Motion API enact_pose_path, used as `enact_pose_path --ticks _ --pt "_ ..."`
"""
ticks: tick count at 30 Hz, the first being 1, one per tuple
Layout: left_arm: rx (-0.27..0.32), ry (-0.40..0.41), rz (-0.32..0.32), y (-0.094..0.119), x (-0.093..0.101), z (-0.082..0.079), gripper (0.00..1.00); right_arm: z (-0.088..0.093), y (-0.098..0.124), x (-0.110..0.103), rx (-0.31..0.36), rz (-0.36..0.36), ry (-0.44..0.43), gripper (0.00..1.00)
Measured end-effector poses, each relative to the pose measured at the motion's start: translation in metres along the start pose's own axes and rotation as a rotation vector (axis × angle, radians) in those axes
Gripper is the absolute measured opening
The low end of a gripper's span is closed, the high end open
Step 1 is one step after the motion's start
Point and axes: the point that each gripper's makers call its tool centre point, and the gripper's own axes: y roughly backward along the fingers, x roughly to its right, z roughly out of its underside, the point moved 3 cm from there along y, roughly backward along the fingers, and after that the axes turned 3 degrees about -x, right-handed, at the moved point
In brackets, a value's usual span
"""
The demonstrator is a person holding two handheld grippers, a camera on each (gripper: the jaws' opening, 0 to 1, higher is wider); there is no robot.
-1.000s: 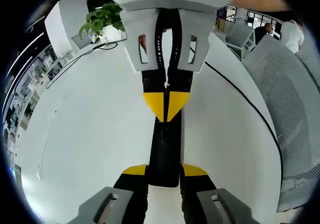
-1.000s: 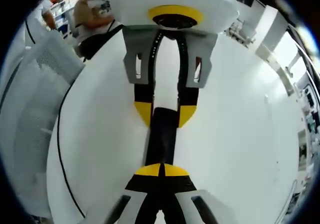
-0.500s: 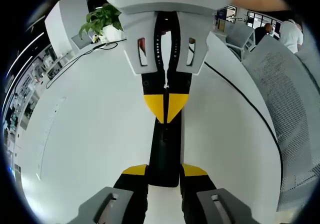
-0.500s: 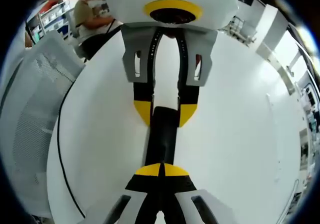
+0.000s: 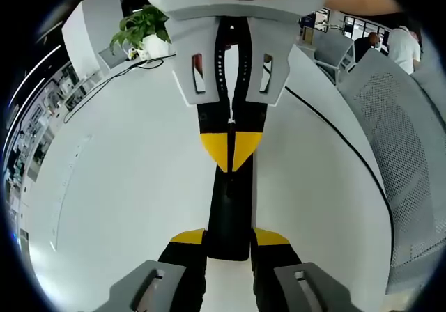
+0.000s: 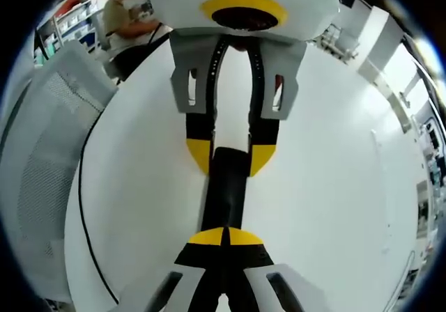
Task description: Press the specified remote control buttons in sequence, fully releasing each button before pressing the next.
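Note:
A slim black remote control [image 5: 228, 207] lies lengthwise above the white table [image 5: 104, 186]. My left gripper [image 5: 230, 239] is shut on its near end, one yellow-tipped jaw on each side. My right gripper [image 5: 231, 148] comes in from the top of the left gripper view, shut, its joined yellow tips on the remote's far part. In the right gripper view the right gripper [image 6: 224, 237] is shut with its tips over the remote control [image 6: 226, 193]. The left gripper [image 6: 230, 157] clamps the other end there. I cannot make out the buttons.
A potted plant [image 5: 143, 26] and a thin cable [image 5: 111, 75] sit at the table's far corner. A grey mesh chair [image 5: 404, 152] stands past the table's curved dark edge [image 5: 334, 131], seen again as the mesh chair [image 6: 42, 152]. People [image 5: 401, 44] are in the background.

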Motion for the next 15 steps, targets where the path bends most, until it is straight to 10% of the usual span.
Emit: enact_pose_path --ticks 15 --pt "-0.007 0.004 -0.004 0.0006 0.0021 -0.0002 0.23 0.0010 0.0006 0.0010 0.031 0.016 -0.026 0.00"
